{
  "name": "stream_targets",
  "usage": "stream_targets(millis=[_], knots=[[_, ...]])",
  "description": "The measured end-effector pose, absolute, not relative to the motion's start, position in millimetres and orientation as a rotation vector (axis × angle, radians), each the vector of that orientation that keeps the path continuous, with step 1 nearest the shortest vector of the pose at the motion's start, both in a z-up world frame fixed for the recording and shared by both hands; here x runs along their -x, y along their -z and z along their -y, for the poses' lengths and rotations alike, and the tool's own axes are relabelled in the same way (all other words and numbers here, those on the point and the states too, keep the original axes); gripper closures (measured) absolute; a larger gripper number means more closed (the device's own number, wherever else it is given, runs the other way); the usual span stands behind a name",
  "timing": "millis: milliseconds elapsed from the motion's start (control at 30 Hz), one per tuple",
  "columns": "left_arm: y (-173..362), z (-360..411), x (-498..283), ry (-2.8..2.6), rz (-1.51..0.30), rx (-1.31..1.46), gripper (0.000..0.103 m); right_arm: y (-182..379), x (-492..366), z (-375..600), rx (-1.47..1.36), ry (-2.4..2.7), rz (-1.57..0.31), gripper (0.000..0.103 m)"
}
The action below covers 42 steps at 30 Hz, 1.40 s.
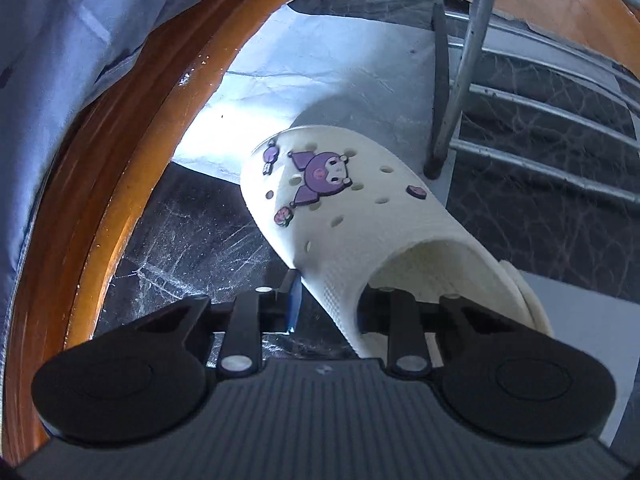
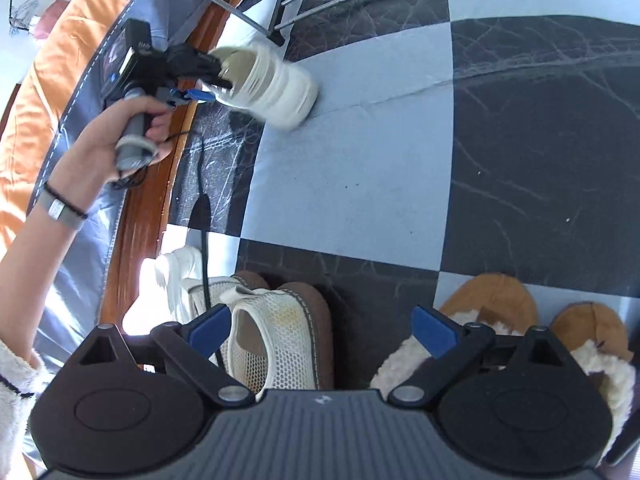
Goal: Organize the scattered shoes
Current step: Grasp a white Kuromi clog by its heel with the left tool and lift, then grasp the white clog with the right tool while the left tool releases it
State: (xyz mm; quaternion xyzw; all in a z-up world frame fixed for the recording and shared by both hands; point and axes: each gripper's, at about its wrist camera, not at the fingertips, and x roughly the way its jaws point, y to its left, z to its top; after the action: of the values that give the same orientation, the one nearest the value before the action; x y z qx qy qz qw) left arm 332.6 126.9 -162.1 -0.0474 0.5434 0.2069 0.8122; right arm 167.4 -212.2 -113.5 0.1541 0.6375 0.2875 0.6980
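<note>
A floor (image 2: 360, 152) of large black marbled and pale grey squares fills both views, edged on the left by a polished wooden bed frame (image 1: 100, 184) with blue-grey bedding (image 1: 72, 40) hanging over it and an orange cover (image 2: 60, 60) above. In the right wrist view a bare hand (image 2: 120, 128), with a grey band and a thin black one at the wrist, grips the handle of the left gripper (image 2: 208, 84), whose jaws pinch the rim of a cream clog (image 1: 352, 208), one blue-padded finger outside the wall and the other inside the opening. The clog, decorated with purple cartoon charms (image 1: 320, 172), is held with its toe tilted down towards a grey square, close to the bed frame and just in front of the foot of a metal rack (image 1: 520, 112) with horizontal bars. Lower in the right wrist view, a cream mesh shoe (image 2: 272, 344) with a brown sole lies near the bed, a black cable crossing it. The right gripper (image 2: 324, 336) hangs above the floor with its jaws spread wide and nothing between them. To the right sit two tan slippers (image 2: 496, 304) with white fleece lining, side by side.
</note>
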Motion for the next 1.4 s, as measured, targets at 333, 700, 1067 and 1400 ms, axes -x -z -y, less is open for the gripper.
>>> stream_targets(millis=[333,700,1067,1400], knots=[[175.3,-119.2,-310.2,-0.348,-1.135,-0.075,0.072,109.0,-160.2,207.8,-0.371,-0.656,-1.432,0.005],[141.4,-161.3,-257.6,-0.163,-1.062,0.096,0.088,79.3,-144.8,225.5,-0.413,-0.594,-1.294,0.006],[65.1,-211.2,-145.7,0.029,-0.869,0.078,0.086,60.0,-129.6,164.7,-0.300,-0.788,-1.165,0.006],[38.1,-224.6,-68.5,0.196,-0.876,-0.019,0.087,6.0,-110.9,70.6,0.111,-1.042,-0.990,0.006]])
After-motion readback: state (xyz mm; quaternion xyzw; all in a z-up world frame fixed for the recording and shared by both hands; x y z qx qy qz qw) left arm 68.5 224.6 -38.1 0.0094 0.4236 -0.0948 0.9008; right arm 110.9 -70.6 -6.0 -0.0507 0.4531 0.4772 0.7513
